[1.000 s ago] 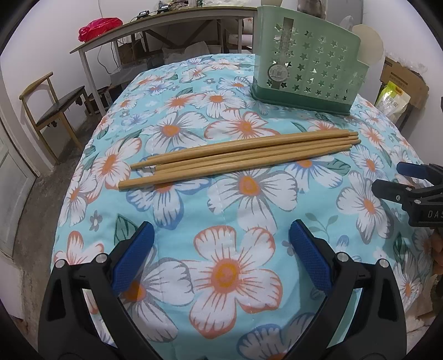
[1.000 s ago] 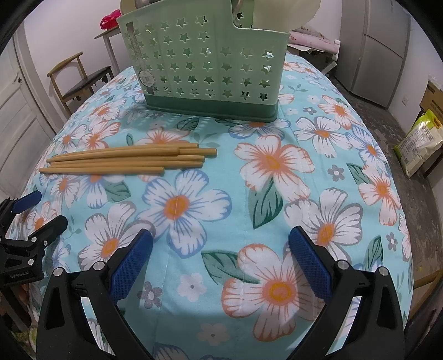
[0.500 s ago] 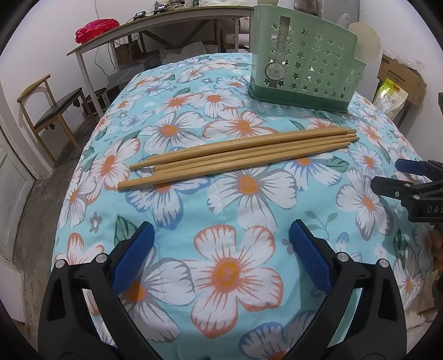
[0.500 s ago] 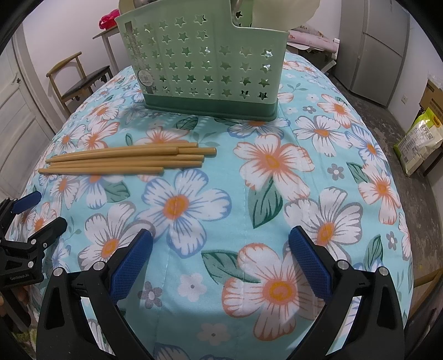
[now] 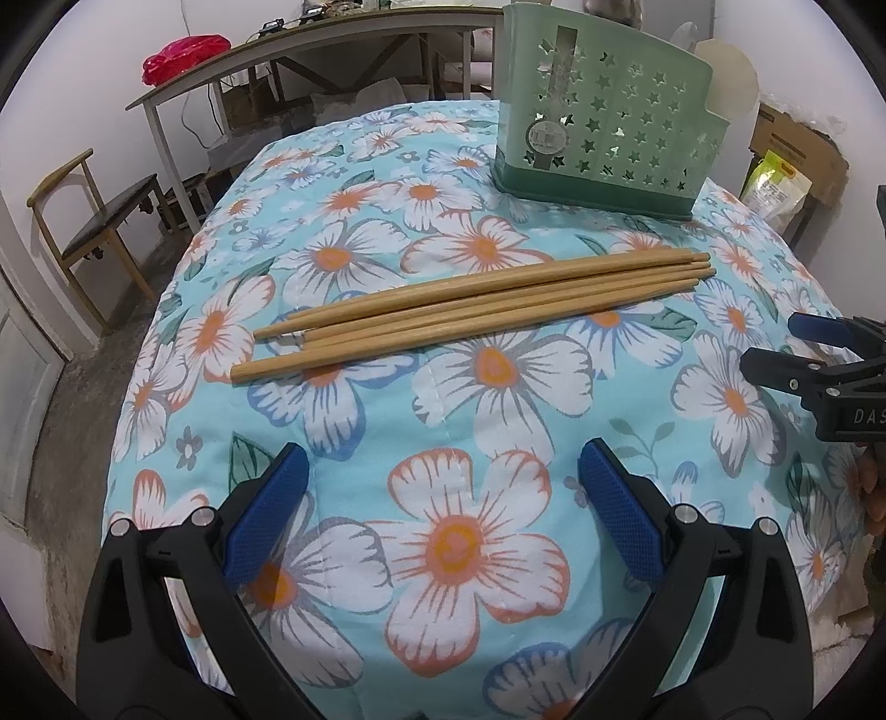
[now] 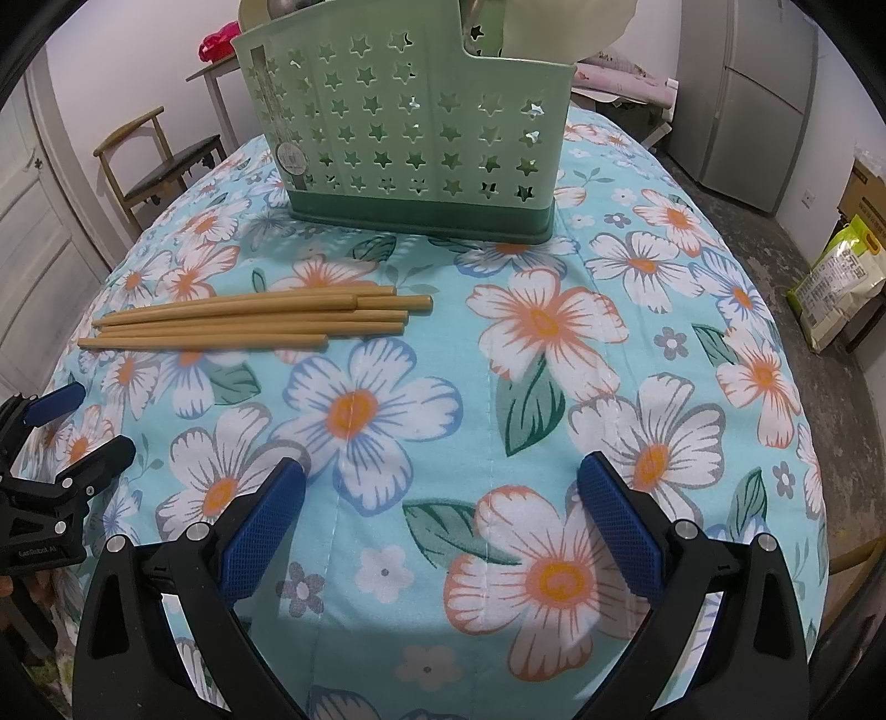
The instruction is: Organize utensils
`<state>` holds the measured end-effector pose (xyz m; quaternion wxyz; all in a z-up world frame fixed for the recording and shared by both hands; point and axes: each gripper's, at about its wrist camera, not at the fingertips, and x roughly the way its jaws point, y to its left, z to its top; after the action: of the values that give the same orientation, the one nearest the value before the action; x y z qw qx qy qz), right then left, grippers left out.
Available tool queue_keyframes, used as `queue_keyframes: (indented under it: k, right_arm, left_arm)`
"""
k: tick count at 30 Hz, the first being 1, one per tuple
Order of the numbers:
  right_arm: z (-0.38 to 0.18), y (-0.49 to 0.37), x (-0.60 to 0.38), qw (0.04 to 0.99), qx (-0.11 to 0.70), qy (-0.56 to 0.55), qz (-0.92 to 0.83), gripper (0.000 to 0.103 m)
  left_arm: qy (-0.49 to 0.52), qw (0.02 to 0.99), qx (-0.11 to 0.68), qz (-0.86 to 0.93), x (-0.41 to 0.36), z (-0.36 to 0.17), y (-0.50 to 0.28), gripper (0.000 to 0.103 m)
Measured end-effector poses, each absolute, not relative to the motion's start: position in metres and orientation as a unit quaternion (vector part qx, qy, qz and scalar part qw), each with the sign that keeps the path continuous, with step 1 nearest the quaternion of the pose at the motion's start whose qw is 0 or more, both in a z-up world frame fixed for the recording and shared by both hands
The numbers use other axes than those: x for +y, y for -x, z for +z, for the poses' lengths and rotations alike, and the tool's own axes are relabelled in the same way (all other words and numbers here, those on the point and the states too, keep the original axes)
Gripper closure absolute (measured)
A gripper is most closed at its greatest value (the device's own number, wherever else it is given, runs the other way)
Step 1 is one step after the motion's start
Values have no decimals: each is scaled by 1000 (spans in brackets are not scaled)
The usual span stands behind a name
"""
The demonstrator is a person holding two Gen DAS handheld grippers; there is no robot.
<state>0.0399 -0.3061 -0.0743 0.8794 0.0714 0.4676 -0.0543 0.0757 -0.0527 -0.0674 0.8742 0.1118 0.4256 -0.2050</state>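
Several wooden chopsticks [image 5: 470,302] [image 6: 249,320] lie side by side on the floral tablecloth [image 5: 360,232]. Behind them stands a green star-punched utensil holder [image 5: 601,119] [image 6: 412,127] with pale utensil heads showing above its rim. My left gripper [image 5: 443,501] is open and empty, low over the cloth, well short of the chopsticks. My right gripper [image 6: 443,501] is also open and empty, to the right of the chopsticks and in front of the holder. Each gripper shows at the edge of the other's view: the right gripper [image 5: 797,349] and the left gripper [image 6: 77,418].
A wooden chair [image 5: 88,216] stands on the floor left of the table, and a long bench table [image 5: 310,50] with a red bag [image 5: 185,55] sits behind. A grey cabinet [image 6: 758,94] and a yellow-green sack [image 6: 841,277] are at the right.
In the left wrist view the chopsticks and holder have drifted slightly; the left gripper has shifted a little. The right view is almost unchanged. Both grippers stay open.
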Motion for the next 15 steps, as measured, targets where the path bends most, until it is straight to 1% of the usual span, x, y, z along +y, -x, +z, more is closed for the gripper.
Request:
queue_keyframes:
  k: [15]
  right_arm:
    - [-73, -37, -305, 880, 467, -72, -52, 6]
  left_arm:
    - [-114, 873, 427, -208, -52, -67, -76, 8]
